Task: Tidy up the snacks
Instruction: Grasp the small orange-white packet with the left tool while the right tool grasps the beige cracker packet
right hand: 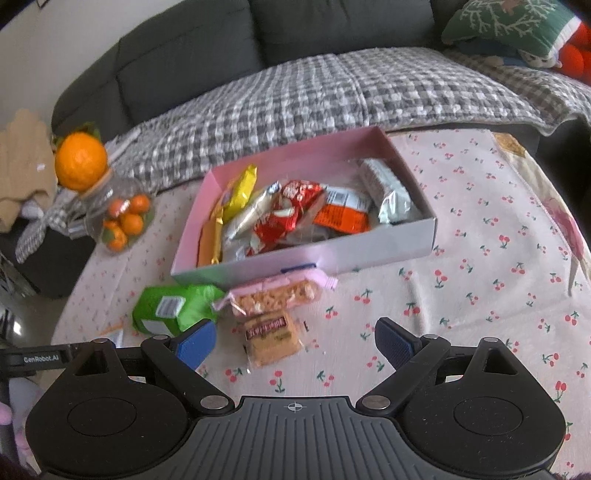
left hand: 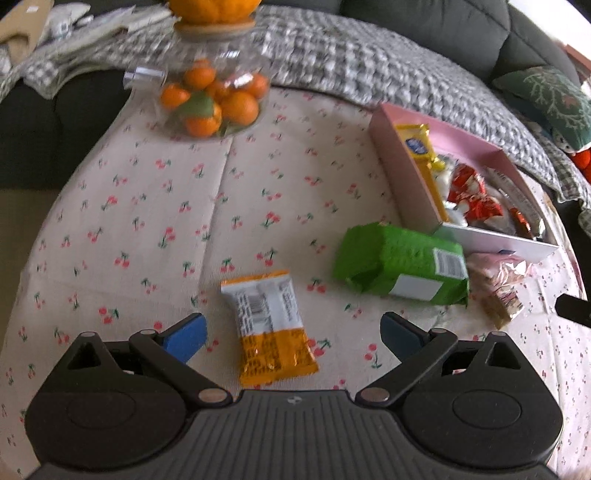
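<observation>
A pink box (right hand: 369,254) holds several wrapped snacks; it also shows in the left wrist view (left hand: 391,162). On the cherry-print cloth lie an orange-and-white snack bar (left hand: 269,325), a green packet (left hand: 402,269) (right hand: 173,308), a pink-wrapped cereal bar (right hand: 280,293) (left hand: 498,284) and a small clear-wrapped biscuit (right hand: 271,338). My left gripper (left hand: 293,336) is open, its fingers either side of the orange-and-white bar. My right gripper (right hand: 295,345) is open, with the biscuit between its fingers.
A glass jar of small oranges (left hand: 212,94) (right hand: 118,216) with a large orange on its lid stands at the table's far left. A dark sofa (right hand: 332,33) with a checked blanket (right hand: 332,96) lies behind the table. The left gripper's body (right hand: 37,358) shows at the right view's left edge.
</observation>
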A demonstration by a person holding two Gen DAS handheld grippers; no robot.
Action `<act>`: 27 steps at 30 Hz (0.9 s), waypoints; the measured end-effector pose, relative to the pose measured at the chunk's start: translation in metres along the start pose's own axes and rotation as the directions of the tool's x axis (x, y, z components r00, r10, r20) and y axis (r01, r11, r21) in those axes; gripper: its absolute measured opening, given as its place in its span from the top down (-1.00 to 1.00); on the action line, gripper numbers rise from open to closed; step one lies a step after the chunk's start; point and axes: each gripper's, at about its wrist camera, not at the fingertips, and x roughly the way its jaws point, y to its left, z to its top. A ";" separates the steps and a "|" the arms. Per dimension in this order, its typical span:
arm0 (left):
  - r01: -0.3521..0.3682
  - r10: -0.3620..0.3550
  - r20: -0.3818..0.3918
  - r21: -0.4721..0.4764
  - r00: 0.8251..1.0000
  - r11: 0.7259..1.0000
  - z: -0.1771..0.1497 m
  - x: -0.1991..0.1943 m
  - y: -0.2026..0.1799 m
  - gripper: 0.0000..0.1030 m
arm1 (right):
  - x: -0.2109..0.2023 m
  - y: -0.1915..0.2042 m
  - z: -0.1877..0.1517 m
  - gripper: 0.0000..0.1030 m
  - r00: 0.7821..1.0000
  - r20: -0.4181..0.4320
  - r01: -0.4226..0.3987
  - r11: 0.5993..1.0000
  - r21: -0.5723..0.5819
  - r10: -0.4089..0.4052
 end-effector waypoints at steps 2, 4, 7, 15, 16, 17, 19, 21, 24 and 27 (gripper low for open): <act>0.007 -0.007 -0.016 -0.015 1.000 1.000 -0.001 0.003 0.001 -0.86 | 0.006 0.002 -0.001 -0.84 1.000 -0.020 -0.001 1.000 0.000 0.001; 0.010 -0.011 -0.034 -0.030 0.999 0.999 -0.001 0.005 0.002 -0.76 | 0.011 0.004 -0.001 -0.84 0.999 -0.034 0.000 1.000 0.002 0.000; 0.004 -0.007 -0.063 -0.050 0.998 0.999 -0.001 0.010 0.003 -0.55 | 0.019 0.006 -0.003 -0.84 0.999 -0.051 0.004 1.000 -0.001 -0.004; -0.041 0.040 -0.051 -0.013 0.998 0.999 -0.002 0.012 -0.002 -0.40 | 0.042 0.021 -0.009 -0.84 0.995 -0.094 0.027 0.997 -0.066 -0.034; -0.046 0.045 -0.049 -0.009 0.998 0.999 -0.001 0.013 -0.003 -0.38 | 0.044 0.024 -0.010 -0.84 0.995 -0.096 0.033 0.996 -0.079 -0.040; -0.051 0.051 -0.047 -0.005 0.998 0.999 -0.002 0.013 -0.003 -0.37 | 0.047 0.026 -0.011 -0.84 0.994 -0.095 0.042 0.995 -0.092 -0.050; -0.064 0.064 -0.039 0.003 0.997 0.998 -0.002 0.013 -0.004 -0.26 | 0.051 0.030 -0.013 -0.84 0.994 -0.087 0.063 0.991 -0.120 -0.073; -0.076 0.076 -0.031 0.012 0.997 0.997 -0.001 0.013 -0.005 -0.18 | 0.055 0.034 -0.015 -0.84 0.992 -0.081 0.084 0.984 -0.156 -0.098; -0.097 0.097 -0.023 0.020 0.995 0.995 -0.001 0.014 -0.006 -0.08 | 0.059 0.040 -0.018 -0.84 0.990 -0.063 0.114 0.972 -0.204 -0.130; -0.109 0.109 -0.015 0.031 0.994 0.994 -0.001 0.015 -0.007 0.01 | 0.062 0.046 -0.021 -0.79 0.987 -0.044 0.140 0.957 -0.254 -0.156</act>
